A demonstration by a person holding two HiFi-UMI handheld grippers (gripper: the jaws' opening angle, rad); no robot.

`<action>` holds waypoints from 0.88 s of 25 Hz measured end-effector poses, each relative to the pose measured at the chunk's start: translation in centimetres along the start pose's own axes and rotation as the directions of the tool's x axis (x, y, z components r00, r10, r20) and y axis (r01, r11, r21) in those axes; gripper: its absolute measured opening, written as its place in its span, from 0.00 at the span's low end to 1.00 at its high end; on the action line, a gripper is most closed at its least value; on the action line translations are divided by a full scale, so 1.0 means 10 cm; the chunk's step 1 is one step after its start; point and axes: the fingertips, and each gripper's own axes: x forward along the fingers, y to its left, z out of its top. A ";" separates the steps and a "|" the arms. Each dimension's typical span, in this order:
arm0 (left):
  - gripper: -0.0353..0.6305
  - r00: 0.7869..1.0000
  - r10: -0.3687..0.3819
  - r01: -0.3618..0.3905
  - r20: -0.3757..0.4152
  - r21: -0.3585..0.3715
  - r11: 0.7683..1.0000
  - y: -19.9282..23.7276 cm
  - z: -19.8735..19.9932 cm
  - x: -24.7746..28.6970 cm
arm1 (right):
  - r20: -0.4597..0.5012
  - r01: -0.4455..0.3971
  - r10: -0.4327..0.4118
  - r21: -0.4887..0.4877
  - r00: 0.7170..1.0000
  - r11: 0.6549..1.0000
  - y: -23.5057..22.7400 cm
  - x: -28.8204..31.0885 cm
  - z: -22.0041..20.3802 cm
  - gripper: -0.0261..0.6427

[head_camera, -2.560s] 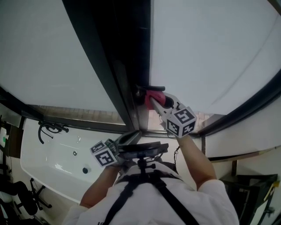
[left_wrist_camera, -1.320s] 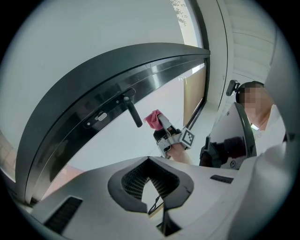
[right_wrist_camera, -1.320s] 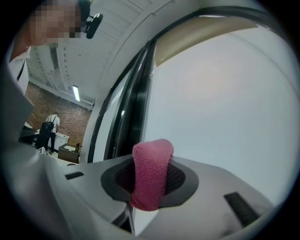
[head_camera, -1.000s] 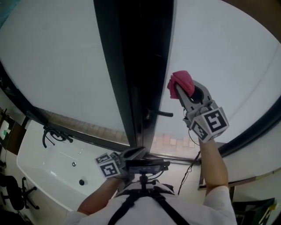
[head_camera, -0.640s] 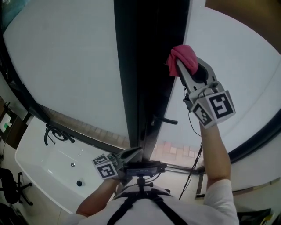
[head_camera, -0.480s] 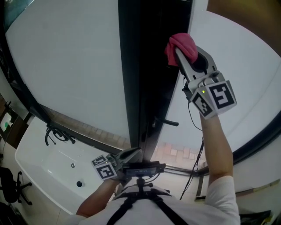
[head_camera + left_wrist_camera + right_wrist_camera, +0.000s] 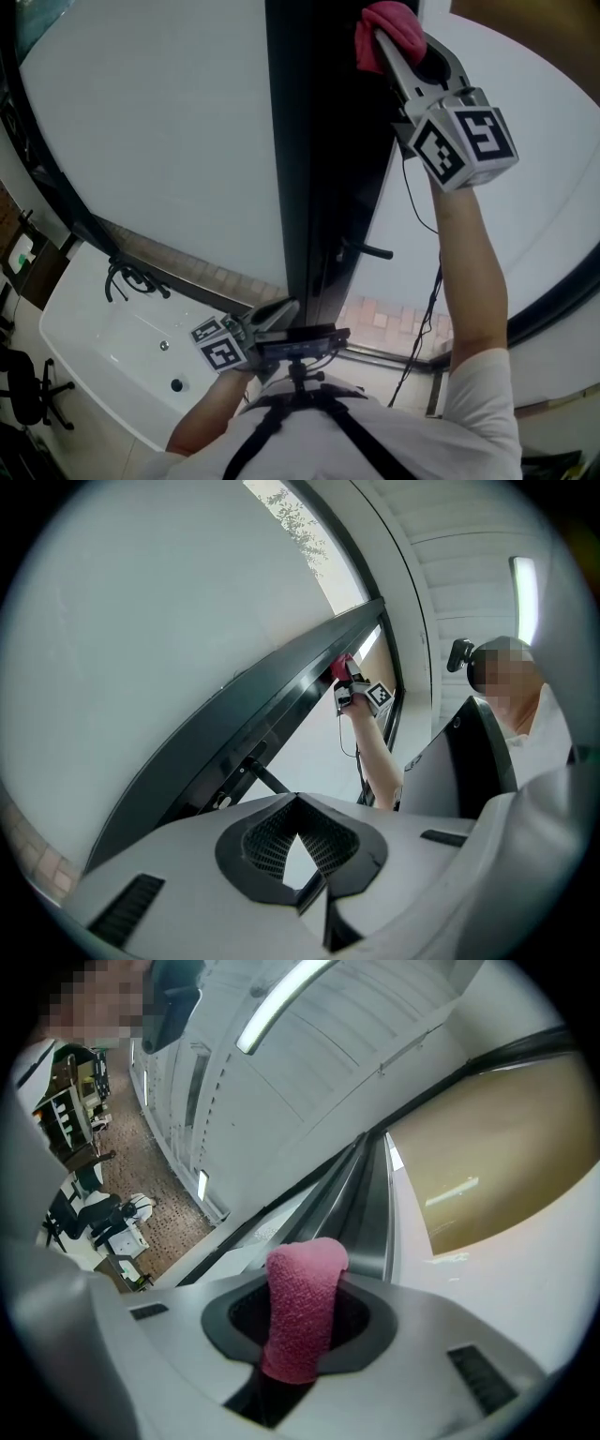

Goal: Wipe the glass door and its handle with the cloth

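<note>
Left gripper (image 7: 279,312): jaws closed, empty, held low near the torso. Door handle (image 7: 367,250): beyond it, well below the right gripper (image 7: 382,39). Right gripper: raised high, clamping the pink cloth (image 7: 384,19) at the glass door (image 7: 534,187) edge, beside the dark frame (image 7: 323,141).

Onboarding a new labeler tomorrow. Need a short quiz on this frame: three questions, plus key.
1. True or false: the left gripper holds the cloth.
2. In the head view, where is the cloth relative to the door handle? A: on it. B: well above it. C: below it.
3. Fill in: the cloth's colour is ___.
Key: 1 false, the right gripper is shut on it. 2 B. 3 pink.
</note>
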 end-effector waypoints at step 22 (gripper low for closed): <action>0.04 0.998 -0.032 0.028 -0.051 -0.084 0.996 0.09 -0.30 0.19 | -0.163 -0.040 0.050 0.059 0.985 0.997 0.31 -0.16 -0.52 0.18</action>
